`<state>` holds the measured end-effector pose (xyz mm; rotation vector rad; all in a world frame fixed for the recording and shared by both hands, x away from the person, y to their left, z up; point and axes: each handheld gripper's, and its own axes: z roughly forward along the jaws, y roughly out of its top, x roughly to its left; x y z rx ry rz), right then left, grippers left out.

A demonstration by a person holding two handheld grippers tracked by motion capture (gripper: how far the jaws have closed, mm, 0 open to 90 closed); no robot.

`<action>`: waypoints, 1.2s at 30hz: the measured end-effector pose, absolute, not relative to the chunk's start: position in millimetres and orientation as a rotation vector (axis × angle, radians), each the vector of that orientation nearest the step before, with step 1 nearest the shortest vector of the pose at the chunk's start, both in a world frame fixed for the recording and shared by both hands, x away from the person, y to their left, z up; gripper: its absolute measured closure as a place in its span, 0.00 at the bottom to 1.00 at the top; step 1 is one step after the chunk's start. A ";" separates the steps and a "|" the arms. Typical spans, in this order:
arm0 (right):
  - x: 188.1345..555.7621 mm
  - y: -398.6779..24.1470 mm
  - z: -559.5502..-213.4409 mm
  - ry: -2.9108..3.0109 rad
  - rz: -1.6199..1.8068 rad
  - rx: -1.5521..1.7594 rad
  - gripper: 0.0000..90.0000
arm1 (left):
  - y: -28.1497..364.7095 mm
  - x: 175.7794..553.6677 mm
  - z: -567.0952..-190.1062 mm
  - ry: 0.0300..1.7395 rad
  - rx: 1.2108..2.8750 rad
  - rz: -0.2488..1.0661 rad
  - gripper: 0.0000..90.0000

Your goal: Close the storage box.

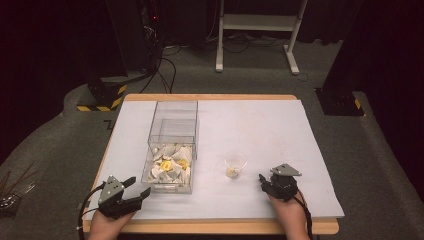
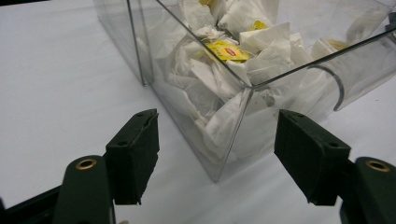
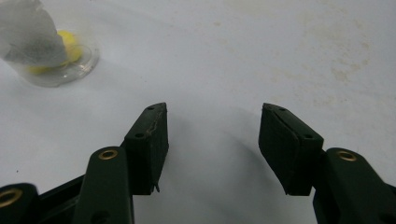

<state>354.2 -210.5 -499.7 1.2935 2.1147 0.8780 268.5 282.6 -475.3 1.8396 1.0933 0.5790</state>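
A clear box (image 1: 169, 165) full of white tea bags (image 2: 219, 79), some with yellow tags, stands at the centre-left of the white counter (image 1: 270, 125). At its 3 o'clock, apart from it, stands a small clear cup (image 1: 235, 164) with one tea bag inside. The left hand-held gripper (image 1: 136, 192) sits at the box's 8 o'clock, jaws spread, holding nothing. The right hand-held gripper (image 1: 262, 181) rests at the cup's 4 o'clock, jaws also spread and empty.

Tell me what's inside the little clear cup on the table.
The clear cup holds a white tea bag with a yellow tag beside it, near the bottom. The bag hides whatever lies behind or beneath it, so any second bag cannot be ruled out.
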 end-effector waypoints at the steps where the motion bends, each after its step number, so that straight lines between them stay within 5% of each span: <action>1: 353.7 -210.9 -499.7 2.111 0.879 1.296 0.47 | 282.0 269.8 -475.6 1.086 1.840 0.570 0.35; 36: 349.9 -223.9 -503.3 2.112 0.899 1.376 0.42 | 262.7 281.5 -476.3 1.046 1.852 0.615 0.36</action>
